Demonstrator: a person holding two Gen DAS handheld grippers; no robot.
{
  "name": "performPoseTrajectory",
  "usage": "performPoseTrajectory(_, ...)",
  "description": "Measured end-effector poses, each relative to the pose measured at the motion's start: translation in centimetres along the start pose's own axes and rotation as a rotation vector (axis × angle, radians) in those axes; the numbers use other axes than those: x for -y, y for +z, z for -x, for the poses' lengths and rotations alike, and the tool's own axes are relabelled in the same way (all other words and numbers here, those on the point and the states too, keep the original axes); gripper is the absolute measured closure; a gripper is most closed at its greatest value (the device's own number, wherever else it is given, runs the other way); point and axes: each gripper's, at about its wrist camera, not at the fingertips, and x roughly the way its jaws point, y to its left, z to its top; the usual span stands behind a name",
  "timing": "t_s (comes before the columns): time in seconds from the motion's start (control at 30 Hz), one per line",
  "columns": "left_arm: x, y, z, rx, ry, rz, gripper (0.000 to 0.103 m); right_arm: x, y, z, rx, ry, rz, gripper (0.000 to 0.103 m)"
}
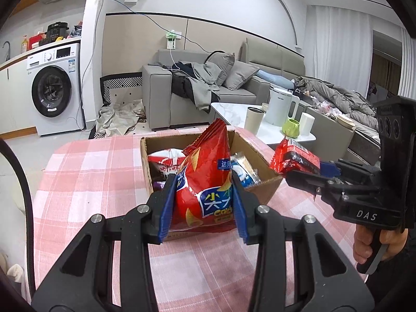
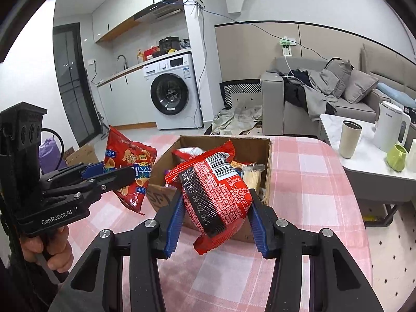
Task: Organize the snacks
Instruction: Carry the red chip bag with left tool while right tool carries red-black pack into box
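Observation:
My left gripper (image 1: 204, 192) is shut on a red chip bag with blue lettering (image 1: 205, 171) and holds it above the near edge of an open cardboard box (image 1: 260, 150) on the pink checked table. My right gripper (image 2: 215, 208) is shut on a red and black snack packet (image 2: 215, 192) and holds it in front of the same box (image 2: 267, 156). Each gripper shows in the other's view: the right (image 1: 299, 171) with its packet (image 1: 293, 158), the left (image 2: 117, 179) with its chip bag (image 2: 127, 163). The box holds several other snack packs (image 1: 166, 166).
The pink checked tablecloth (image 1: 98, 182) covers the table. Beyond it stands a marble coffee table (image 2: 364, 156) with a kettle (image 2: 390, 127), a tumbler (image 2: 349, 139) and a green mug (image 2: 396, 157). A grey sofa (image 1: 182, 96) and a washing machine (image 1: 56, 91) stand behind.

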Motion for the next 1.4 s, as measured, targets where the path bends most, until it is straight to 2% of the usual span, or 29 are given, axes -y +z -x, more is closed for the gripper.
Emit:
performPoseTrajectory(0.5, -1.8, 3.0, -5.7, -0.001, 0.047, 0.011, 0.066, 0.5, 2.2, -3.5, 0.021, -0.003, -0.054, 0.056)
performPoseTrajectory(1.4, -3.1, 3.3, -17.1, -0.089, 0.076, -0.022, 0.066, 3.4, 3.1, -11.3, -0.05, -0.017, -0.109, 0.056)
